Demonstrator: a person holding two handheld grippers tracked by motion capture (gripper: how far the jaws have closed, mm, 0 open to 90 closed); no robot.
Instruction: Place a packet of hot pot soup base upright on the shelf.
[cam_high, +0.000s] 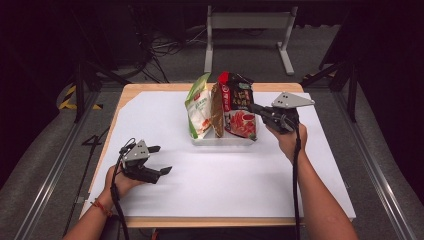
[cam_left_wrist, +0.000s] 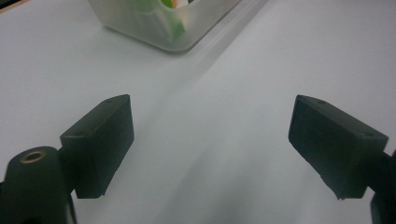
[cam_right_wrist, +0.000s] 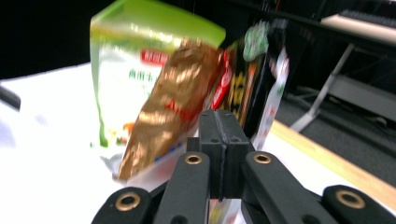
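The counter (cam_high: 165, 200) is covered by a white sheet (cam_high: 240, 170), and a clear plastic tray (cam_high: 222, 140) is set near its far middle. Three snack bags are stood upright in the tray, side by side and touching: a green and white bag (cam_high: 198, 107) at the left, a brown foil bag (cam_high: 217, 111) in the middle, and a red and black bag (cam_high: 240, 107) at the right.

The right gripper (cam_high: 259, 111) is held level at the right side of the tray, its tip at the edge of the red and black bag. In the right gripper view its jaws are seen pressed flat together; whether a fold of the bag is pinched between them cannot be told.

The left gripper (cam_high: 161, 160) is rested on the sheet, well apart from the tray, with its jaws spread wide and nothing between them.
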